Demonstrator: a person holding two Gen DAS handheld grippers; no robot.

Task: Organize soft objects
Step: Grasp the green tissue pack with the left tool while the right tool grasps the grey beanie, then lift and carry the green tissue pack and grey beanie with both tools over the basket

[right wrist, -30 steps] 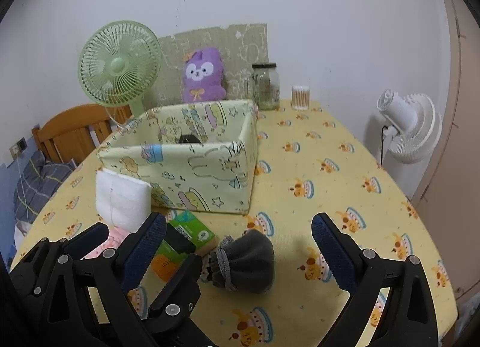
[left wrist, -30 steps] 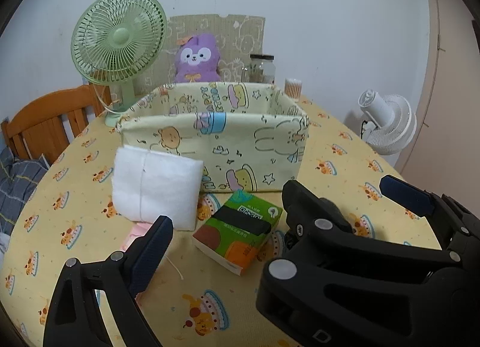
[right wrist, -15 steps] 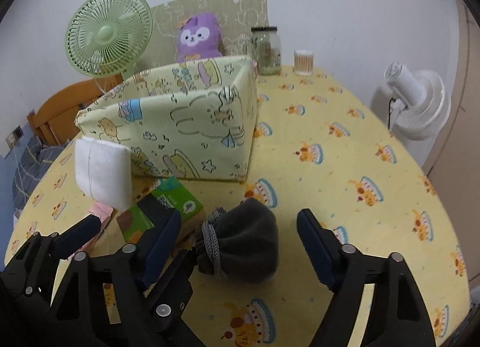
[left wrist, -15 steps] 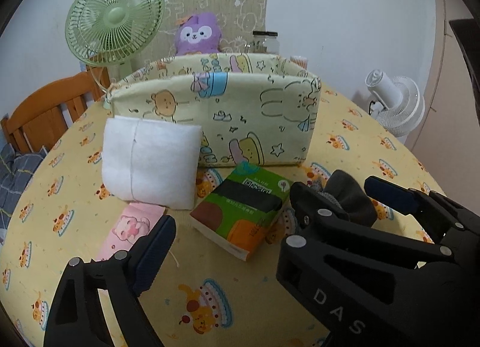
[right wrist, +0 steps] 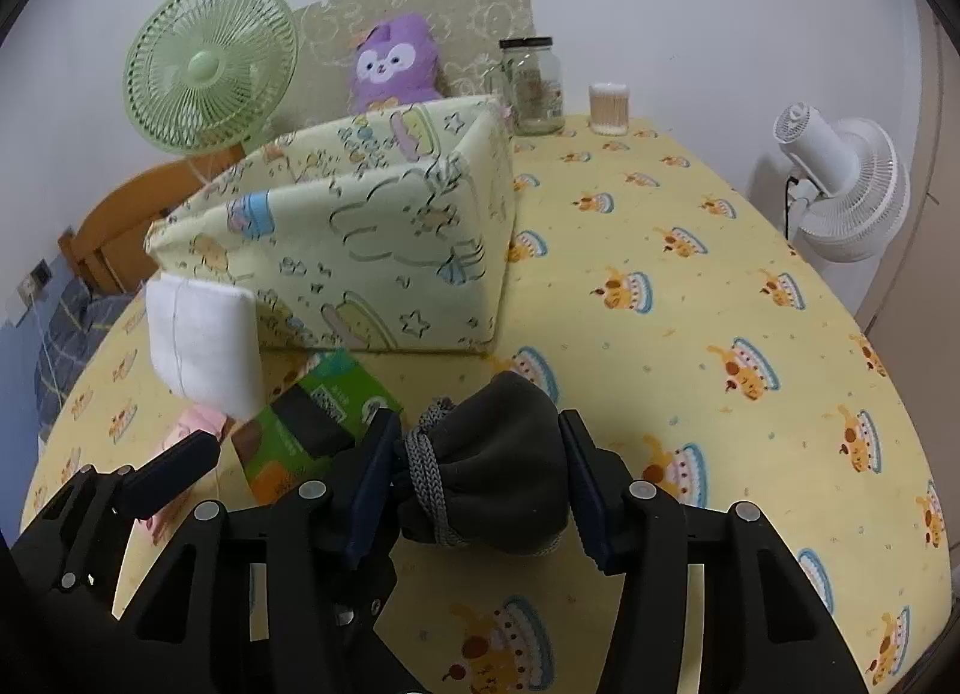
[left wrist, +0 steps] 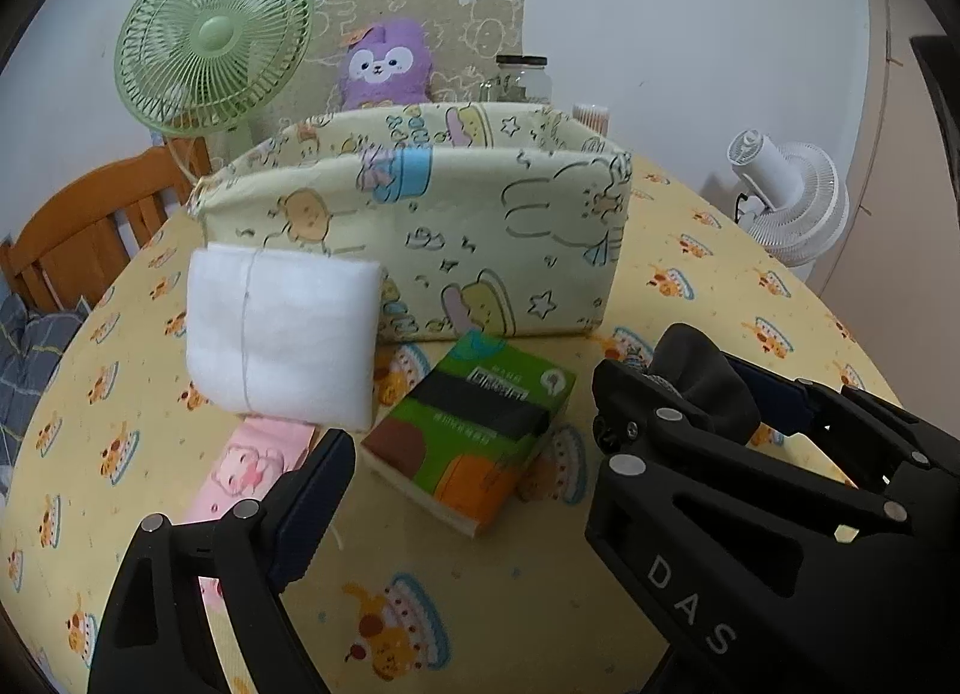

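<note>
A dark grey drawstring pouch (right wrist: 492,472) lies on the yellow tablecloth. My right gripper (right wrist: 480,430) is around it with jaws closing, and both pads touch its sides. From the left wrist view the right gripper (left wrist: 690,388) and the pouch (left wrist: 702,376) are at the right. My left gripper (left wrist: 480,454) is open above a green tissue pack (left wrist: 480,424); its right finger is hidden behind the right gripper. A white padded bundle (left wrist: 282,334) leans on the patterned fabric box (left wrist: 510,238), with a pink packet (left wrist: 246,466) below it. A purple plush (left wrist: 384,63) sits behind the box.
A green fan (right wrist: 210,63), a glass jar (right wrist: 534,87) and a cotton swab tub (right wrist: 609,108) stand at the back of the round table (right wrist: 750,298). A white fan (right wrist: 840,196) stands off its right edge, a wooden chair (left wrist: 78,232) at the left.
The right gripper's jaws have narrowed from wide open down to the pouch's sides, and it has sunk closer to the pouch. The left gripper stays open, tilted slightly.
</note>
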